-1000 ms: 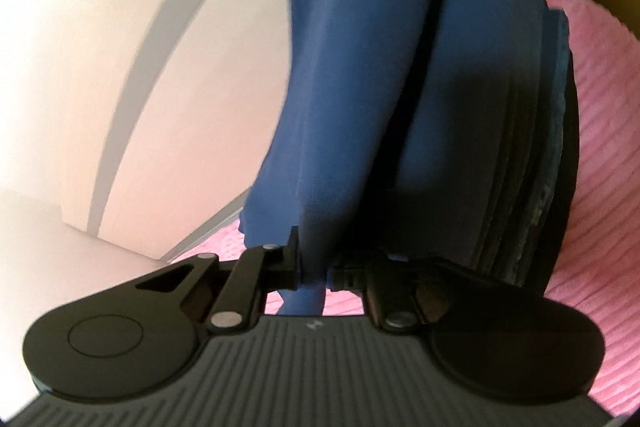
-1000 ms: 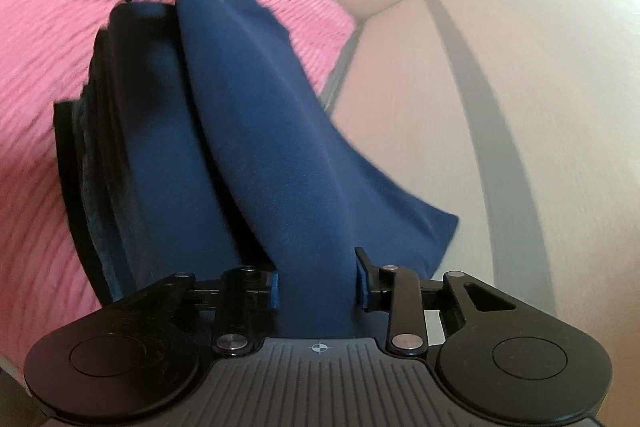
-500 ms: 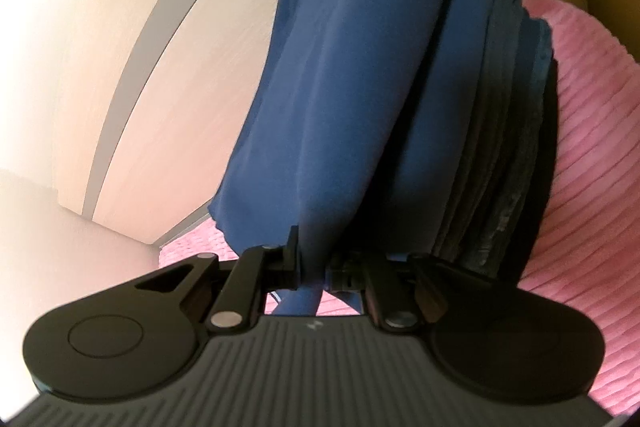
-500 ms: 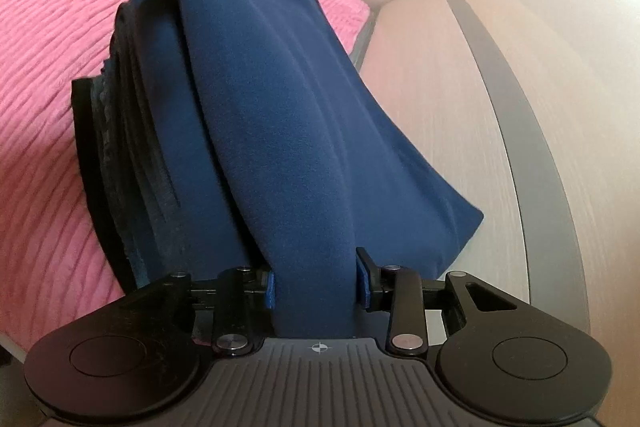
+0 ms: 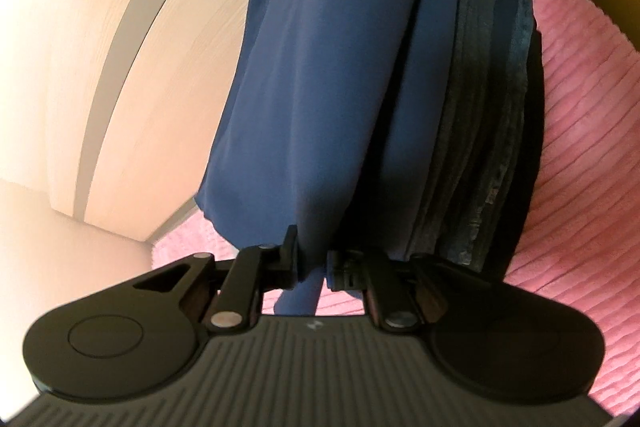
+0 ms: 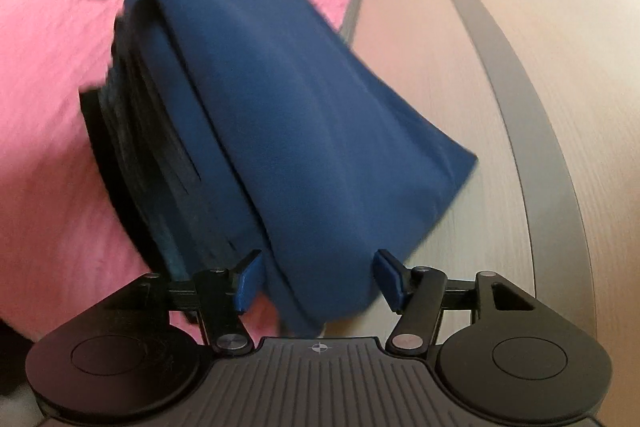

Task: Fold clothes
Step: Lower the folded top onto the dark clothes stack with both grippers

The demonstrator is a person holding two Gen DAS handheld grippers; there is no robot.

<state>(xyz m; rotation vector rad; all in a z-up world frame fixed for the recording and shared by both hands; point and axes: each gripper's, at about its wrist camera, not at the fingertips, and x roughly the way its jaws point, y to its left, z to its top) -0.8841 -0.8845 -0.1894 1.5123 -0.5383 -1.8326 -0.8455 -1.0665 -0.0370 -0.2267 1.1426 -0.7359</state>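
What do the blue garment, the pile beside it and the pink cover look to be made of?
Blue garment: smooth, matte fabric, probably a thin knit; it hangs in soft folds without a visible weave.
Pile: faded, heathered blue-grey cloth, possibly denim; stacked edges show, with a black layer at the side.
Pink cover: plush, ribbed textile, likely fleece or chenille; parallel raised ridges with a fuzzy surface.

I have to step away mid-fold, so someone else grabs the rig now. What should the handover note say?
Left hand-held gripper: shut on one end of the blue garment.
Right hand-held gripper: jaws opening, pads clear of the cloth, which still lies between them.
Things: the garment is draped over a stack of folded dark clothes on the pink ribbed blanket.
Done: garment brought over the stack.
Left: release the left end, smooth it flat.
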